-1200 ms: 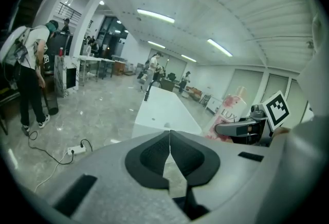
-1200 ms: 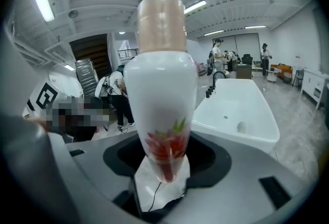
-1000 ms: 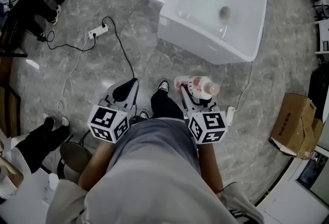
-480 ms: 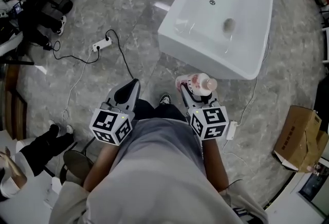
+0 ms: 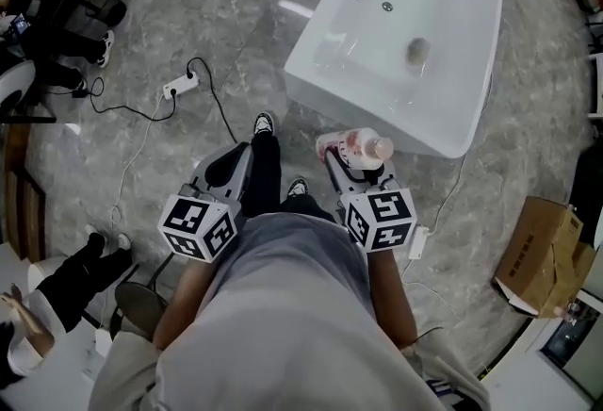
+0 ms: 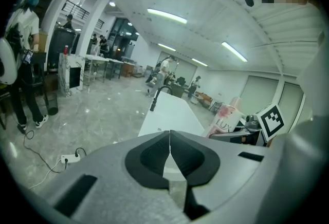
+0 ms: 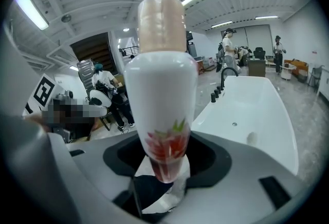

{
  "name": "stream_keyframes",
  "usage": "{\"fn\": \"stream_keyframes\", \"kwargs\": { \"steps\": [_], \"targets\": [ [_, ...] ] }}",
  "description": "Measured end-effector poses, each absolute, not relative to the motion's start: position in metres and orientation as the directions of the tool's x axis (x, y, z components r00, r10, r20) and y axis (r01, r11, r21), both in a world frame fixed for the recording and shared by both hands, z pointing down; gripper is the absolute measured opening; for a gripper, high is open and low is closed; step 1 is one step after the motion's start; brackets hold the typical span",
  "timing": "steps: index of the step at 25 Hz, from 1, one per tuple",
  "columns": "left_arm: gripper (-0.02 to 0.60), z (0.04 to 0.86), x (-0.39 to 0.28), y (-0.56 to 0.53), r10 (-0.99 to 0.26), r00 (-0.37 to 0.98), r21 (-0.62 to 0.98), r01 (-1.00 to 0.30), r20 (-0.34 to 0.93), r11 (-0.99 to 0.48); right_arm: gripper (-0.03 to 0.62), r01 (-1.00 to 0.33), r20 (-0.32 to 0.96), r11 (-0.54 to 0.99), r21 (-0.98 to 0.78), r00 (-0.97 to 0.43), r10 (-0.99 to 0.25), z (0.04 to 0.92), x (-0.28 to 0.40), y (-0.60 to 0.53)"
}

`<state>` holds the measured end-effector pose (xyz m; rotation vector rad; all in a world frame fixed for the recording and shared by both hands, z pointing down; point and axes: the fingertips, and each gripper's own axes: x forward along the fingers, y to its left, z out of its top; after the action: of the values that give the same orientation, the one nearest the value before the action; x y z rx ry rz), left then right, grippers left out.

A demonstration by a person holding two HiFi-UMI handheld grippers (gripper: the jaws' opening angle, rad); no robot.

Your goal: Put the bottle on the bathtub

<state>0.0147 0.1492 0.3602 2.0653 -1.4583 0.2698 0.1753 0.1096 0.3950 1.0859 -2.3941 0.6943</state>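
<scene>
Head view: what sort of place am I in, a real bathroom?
Probably not: it looks like an open lab or workshop hall. The bathtub stands alone on a stone floor, with a power strip, a cardboard box and work tables nearby.

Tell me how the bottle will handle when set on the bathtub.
The bottle looks like stiff, glossy plastic, so probably rigid but slippery. Tall and gripped low by the right gripper, it may tip easily. The bathtub rim looks smooth; it could slide.
</scene>
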Motion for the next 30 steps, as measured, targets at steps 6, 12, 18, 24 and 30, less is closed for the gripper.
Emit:
{"fn": "stream_keyframes", "kwargs": {
  "steps": [6,12,18,24,30],
  "targets": [
    [0.009,0.346,-0.014,0.077,-0.812,0.396,0.347,-0.902,0.429,-0.257,0.224,-0.798,0.567,0.544,-0.259,-0.581,-0.584,0.39,0.152,0.063],
    [0.009,0.336,-0.042,0.017,-0.776,0.477,0.361,-0.868,0.412,-0.342,0.225,-0.827,0.569,0.501,-0.253,-0.546,-0.615,0.381,0.119,0.015],
    [0.009,0.337,-0.059,-0.041,-0.738,0.553,0.416,-0.819,0.387,-0.395,0.224,-0.852,0.557,0.451,-0.265,-0.517,-0.65,0.375,0.094,-0.031],
    [0.009,0.336,-0.075,-0.082,-0.704,0.61,0.432,-0.78,0.363,-0.453,0.225,-0.872,0.557,0.417,-0.257,-0.486,-0.673,0.376,0.071,-0.067],
    [0.009,0.352,-0.087,-0.096,-0.661,0.642,0.447,-0.758,0.388,-0.475,0.224,-0.883,0.559,0.391,-0.26,-0.468,-0.684,0.378,0.058,-0.085]
  ]
}}
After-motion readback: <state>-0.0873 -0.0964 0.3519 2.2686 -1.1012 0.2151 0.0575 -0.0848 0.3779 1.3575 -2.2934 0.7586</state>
